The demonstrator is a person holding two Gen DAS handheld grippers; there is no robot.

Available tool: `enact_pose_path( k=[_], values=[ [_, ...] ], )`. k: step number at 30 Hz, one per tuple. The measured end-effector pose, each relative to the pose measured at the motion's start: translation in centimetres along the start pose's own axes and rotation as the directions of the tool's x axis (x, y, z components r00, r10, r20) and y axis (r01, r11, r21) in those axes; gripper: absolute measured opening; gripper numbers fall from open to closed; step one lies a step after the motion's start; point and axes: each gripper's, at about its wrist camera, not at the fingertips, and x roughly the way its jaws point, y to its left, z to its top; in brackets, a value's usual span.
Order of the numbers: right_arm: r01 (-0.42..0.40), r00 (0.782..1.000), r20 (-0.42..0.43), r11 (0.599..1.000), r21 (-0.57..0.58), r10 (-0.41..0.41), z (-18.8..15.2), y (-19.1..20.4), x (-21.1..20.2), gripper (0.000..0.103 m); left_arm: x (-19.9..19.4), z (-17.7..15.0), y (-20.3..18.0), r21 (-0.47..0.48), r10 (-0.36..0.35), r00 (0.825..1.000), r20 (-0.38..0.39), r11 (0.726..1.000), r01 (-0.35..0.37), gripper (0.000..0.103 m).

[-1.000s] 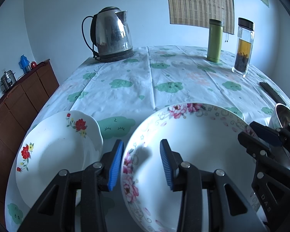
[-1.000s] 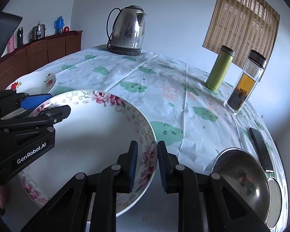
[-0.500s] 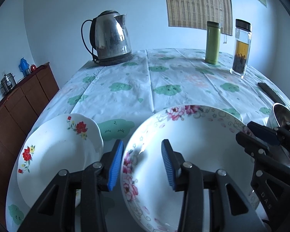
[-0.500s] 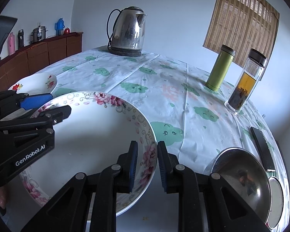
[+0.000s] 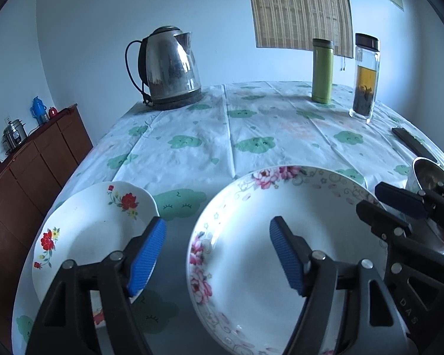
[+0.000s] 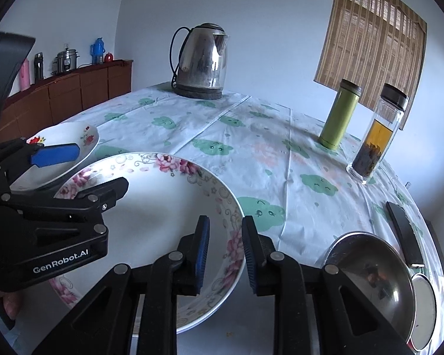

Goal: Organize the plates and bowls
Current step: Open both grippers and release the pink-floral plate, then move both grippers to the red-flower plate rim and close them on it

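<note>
Left wrist view: the jaws of the left gripper [image 5: 217, 254] are opening and now stand far wider apart than a second ago; the left rim of the pink-flowered bowl [image 5: 281, 236] lies between the pads, but it is not pressed by them.
Meaning for the task: the bowl is judged to be released on this side, so it seems to be set down or about to be carried by the other gripper only.
Right gripper [image 6: 225, 254]: it is kept narrow as before, with the right rim of the bowl between its pads; a small gap is seen at each side, so a firm grip cannot be confirmed.
Place of the bowl: on the table [image 5: 192, 153], near the front edge, in the middle.
Inside of the bowl: nothing is seen.
Red-flowered plate [image 5: 94, 230]: at the front left corner, just beside the bowl, empty.
Steel bowl [image 6: 370, 260]: at the front right edge, empty; only reflections are seen in it.
Glass bottle [image 6: 376, 136]: toward the far right edge, with amber tea and dark leaves.
Green flask [image 6: 340, 115]: closed, content hidden.
</note>
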Motion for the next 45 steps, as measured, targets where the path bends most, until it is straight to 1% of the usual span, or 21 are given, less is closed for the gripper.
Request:
enact_pose_path(
  k=[3,4,5,6,8,11,16,20,21,24,30,34,38,45],
  values=[
    [0.002,1.000,0.007,1.000,0.003,-0.002,0.0,0.0,-0.1,0.026,-0.1,0.0,0.2,-0.006,-0.001,1.000,0.002,1.000,0.001,0.075],
    [0.002,1.000,0.009,1.000,0.007,-0.002,0.0,-0.1,-0.1,0.027,-0.1,-0.1,0.2,-0.007,0.000,1.000,0.003,1.000,0.000,0.077],
    [0.000,1.000,0.015,1.000,0.010,0.000,0.0,-0.2,-0.2,0.035,-0.1,-0.1,0.2,-0.008,0.000,1.000,0.005,1.000,0.000,0.082],
    [0.001,1.000,0.025,1.000,0.012,-0.001,0.0,-0.2,-0.4,0.051,-0.2,-0.1,0.2,-0.010,-0.001,1.000,0.010,1.000,0.001,0.084],
    [0.026,0.998,0.057,1.000,0.013,-0.026,0.1,-0.3,-0.8,0.070,-0.5,0.0,0.4,-0.014,0.008,1.000,0.022,1.000,-0.007,0.086],
    [0.031,0.996,0.088,0.999,0.019,-0.033,0.2,-0.5,-1.4,0.072,-0.6,0.0,0.8,-0.029,0.004,1.000,0.028,1.000,-0.003,0.090],
    [0.040,0.995,0.093,0.999,0.015,-0.041,0.3,-0.4,-1.4,0.072,-0.7,0.0,0.9,-0.029,0.013,0.999,0.033,1.000,-0.012,0.092],
    [0.042,0.992,0.119,0.999,0.021,-0.044,0.3,-0.4,-1.8,0.072,-1.1,0.2,1.4,-0.050,0.038,0.998,0.057,0.998,-0.035,0.102],
    [0.042,0.991,0.128,0.999,0.022,-0.045,0.4,-0.4,-2.0,0.073,-1.2,0.2,1.6,-0.057,0.044,0.997,0.062,0.998,-0.040,0.103],
    [0.054,0.987,0.148,0.998,0.017,-0.056,0.4,-0.4,-2.2,0.081,-1.3,0.3,1.9,-0.067,0.048,0.997,0.065,0.997,-0.044,0.103],
    [0.045,0.987,0.157,0.999,0.004,-0.045,0.5,-0.1,-2.1,0.082,-1.3,0.3,1.9,-0.062,0.073,0.995,0.067,0.996,-0.069,0.103],
    [0.038,0.983,0.178,0.999,0.013,-0.040,0.5,0.0,-2.5,0.082,-1.3,0.4,2.3,-0.082,0.060,0.996,0.064,0.995,-0.055,0.103],
    [0.026,0.981,0.190,0.999,0.033,-0.032,0.6,-0.1,-2.7,0.082,-1.7,0.5,2.6,-0.105,0.063,0.995,0.077,0.993,-0.055,0.103],
    [-0.045,0.983,0.181,0.995,0.084,0.029,1.1,-0.4,-3.1,0.082,-3.0,0.7,3.1,-0.109,0.087,0.994,0.069,0.991,-0.079,0.103]
  ],
)
